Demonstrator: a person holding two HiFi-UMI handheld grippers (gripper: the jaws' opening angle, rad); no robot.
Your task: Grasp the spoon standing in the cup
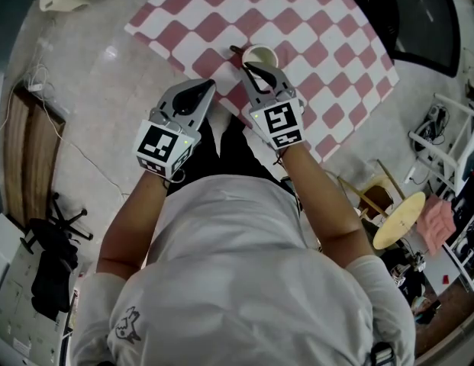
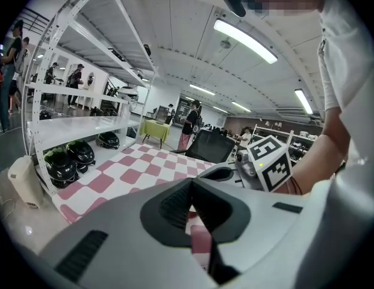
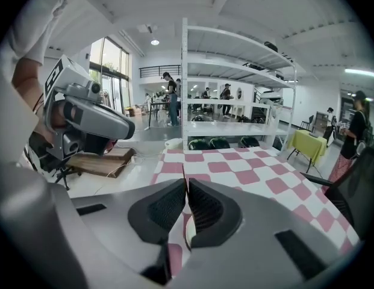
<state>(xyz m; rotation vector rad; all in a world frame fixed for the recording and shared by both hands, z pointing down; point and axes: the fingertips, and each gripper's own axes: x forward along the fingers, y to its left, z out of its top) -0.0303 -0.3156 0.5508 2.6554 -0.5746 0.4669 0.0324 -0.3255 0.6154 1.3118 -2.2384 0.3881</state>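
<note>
A pale cup [image 1: 261, 54] stands on the pink-and-white checked cloth [image 1: 313, 21], near its front edge. The spoon's dark handle [image 1: 235, 49] sticks out of the cup toward the upper left. My right gripper [image 1: 246, 65] points at the cup's near-left rim, and its tips sit just below the handle. In the right gripper view the jaws [image 3: 187, 182] meet at the tips and no spoon shows between them. My left gripper [image 1: 210, 85] hangs just left of it over the cloth's edge, its jaws [image 2: 190, 186] shut with nothing between them.
White shelving [image 3: 235, 83] with dark helmets [image 2: 72, 155] stands beyond the table. A black monitor [image 1: 420, 17] lies at the cloth's far right. On the floor are a wooden board [image 1: 27, 151], a black chair [image 1: 61, 235] and a round yellow stool [image 1: 401, 219]. People stand in the background.
</note>
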